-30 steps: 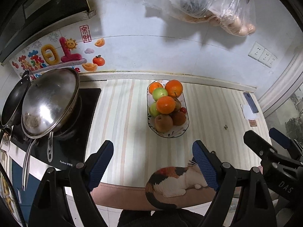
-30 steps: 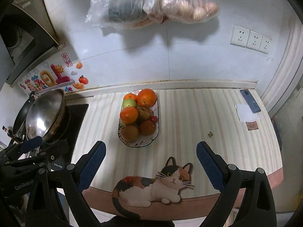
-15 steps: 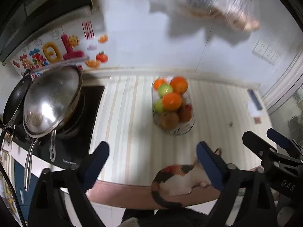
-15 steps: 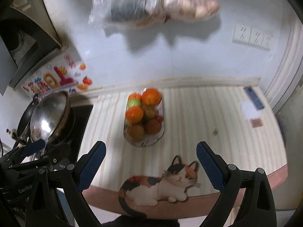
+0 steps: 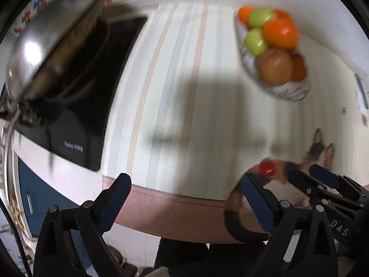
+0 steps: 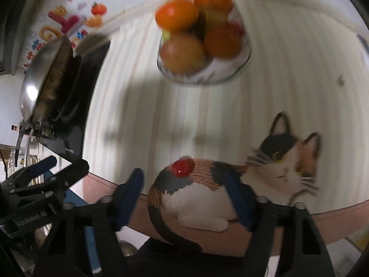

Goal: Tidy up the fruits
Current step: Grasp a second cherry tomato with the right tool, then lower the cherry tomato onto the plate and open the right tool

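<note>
A patterned bowl point(image 5: 290, 92) point(image 6: 207, 78) piled with oranges, green apples and brown fruit stands on the striped counter. A small red tomato point(image 6: 183, 167) point(image 5: 267, 168) lies on the cat-shaped mat point(image 6: 276, 168) at the counter's front edge. My right gripper point(image 6: 184, 180) hovers low over the mat, jaws closing, with the tomato just past the fingertips and untouched by the pads. My left gripper point(image 5: 184, 182) stands open over the counter's front edge, nothing between its fingers. Each gripper shows in the other's view, the right gripper point(image 5: 322, 180) and the left gripper point(image 6: 46, 168). Both views are blurred.
A steel pan with a lid point(image 5: 50, 34) sits on a black hob point(image 5: 80, 115) at the left. The pink counter edge point(image 5: 173, 198) runs just ahead of the left fingers. A dark phone point(image 5: 361, 87) lies at the far right.
Both grippers have dropped close to the counter and tilted downward. The right jaws have narrowed and the left have widened. A red tomato now shows on the cat mat.
</note>
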